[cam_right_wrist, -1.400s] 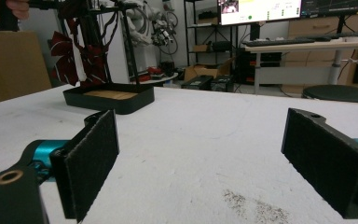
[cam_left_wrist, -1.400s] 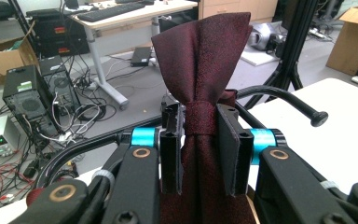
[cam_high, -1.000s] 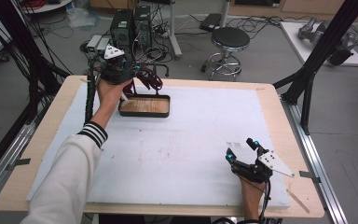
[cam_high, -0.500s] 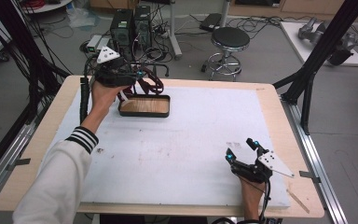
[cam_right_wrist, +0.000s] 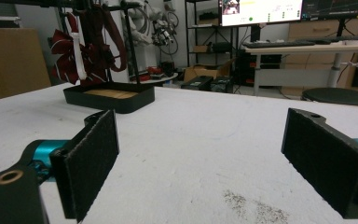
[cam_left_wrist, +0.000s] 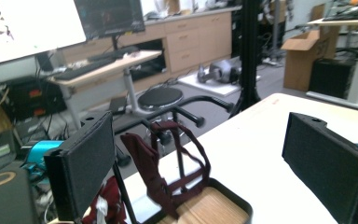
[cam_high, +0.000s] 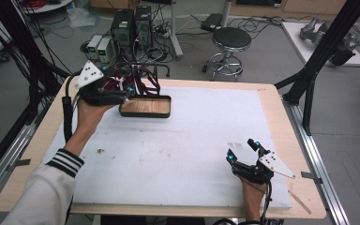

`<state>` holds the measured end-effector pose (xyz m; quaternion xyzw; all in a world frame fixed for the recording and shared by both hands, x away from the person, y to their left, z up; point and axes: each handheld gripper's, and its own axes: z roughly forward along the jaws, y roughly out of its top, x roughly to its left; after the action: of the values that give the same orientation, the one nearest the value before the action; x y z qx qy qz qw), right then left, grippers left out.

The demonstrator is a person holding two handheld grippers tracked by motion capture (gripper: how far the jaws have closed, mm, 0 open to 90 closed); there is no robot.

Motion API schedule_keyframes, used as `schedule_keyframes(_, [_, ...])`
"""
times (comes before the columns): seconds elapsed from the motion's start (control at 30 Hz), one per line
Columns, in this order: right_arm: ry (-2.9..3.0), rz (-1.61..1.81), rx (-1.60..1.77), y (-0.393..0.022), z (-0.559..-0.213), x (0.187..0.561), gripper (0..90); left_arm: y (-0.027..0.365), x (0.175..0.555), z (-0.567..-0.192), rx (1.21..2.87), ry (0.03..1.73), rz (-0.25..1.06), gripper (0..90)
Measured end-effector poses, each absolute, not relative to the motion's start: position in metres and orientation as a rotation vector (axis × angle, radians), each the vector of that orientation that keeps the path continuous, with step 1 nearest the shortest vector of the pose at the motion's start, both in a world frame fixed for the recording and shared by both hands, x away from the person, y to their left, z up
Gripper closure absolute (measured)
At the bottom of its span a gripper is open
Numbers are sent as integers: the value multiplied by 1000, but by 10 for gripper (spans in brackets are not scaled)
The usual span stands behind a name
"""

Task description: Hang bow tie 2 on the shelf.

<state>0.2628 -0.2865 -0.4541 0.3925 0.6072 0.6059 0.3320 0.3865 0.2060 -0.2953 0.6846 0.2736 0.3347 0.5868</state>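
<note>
L gripper [cam_high: 130,89] jaws just opening wide, gripping nothing | maroon strap [cam_left_wrist: 168,163] hanging at 12, L gripper view showing | R gripper [cam_high: 243,151] sitting wide open, holding nothing

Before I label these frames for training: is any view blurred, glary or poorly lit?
High view: even light, slightly soft, left gripper a bit smeared. Left gripper view: near jaws soft, dark red straps sharper, screen blown out. Right gripper view: sharp on the stand, bright monitors behind.

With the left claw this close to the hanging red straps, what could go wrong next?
The left claw, jaws just opened and empty, sits beside the dark red straps draped on the black rack. Pulling away could snag a loop and drag it off. A bump might also tip the rack or shift its wooden-floored tray.
</note>
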Motion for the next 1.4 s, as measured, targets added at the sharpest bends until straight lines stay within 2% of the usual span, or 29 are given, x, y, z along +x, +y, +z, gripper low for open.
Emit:
schedule_keyframes(0.37, [1595, 1567, 1019, -285, -454, 262, 102, 268, 341, -342, 1594, 613, 721, 101])
schedule_keyframes(0.5, [1594, 1562, 1019, -285, -454, 263, 103, 290, 313, -368, 1581, 603, 733, 101])
schedule_keyframes(0.67, [1592, 1554, 1017, -284, -454, 262, 102, 306, 290, -394, 1555, 612, 700, 101])
schedule_keyframes(1.07, [1591, 1552, 1022, -284, -454, 262, 102, 318, 265, -454, 1448, 669, 719, 101])
schedule_keyframes(1.4, [1587, 1556, 1008, -284, -454, 262, 102, 318, 265, -456, 1415, 690, 743, 101])
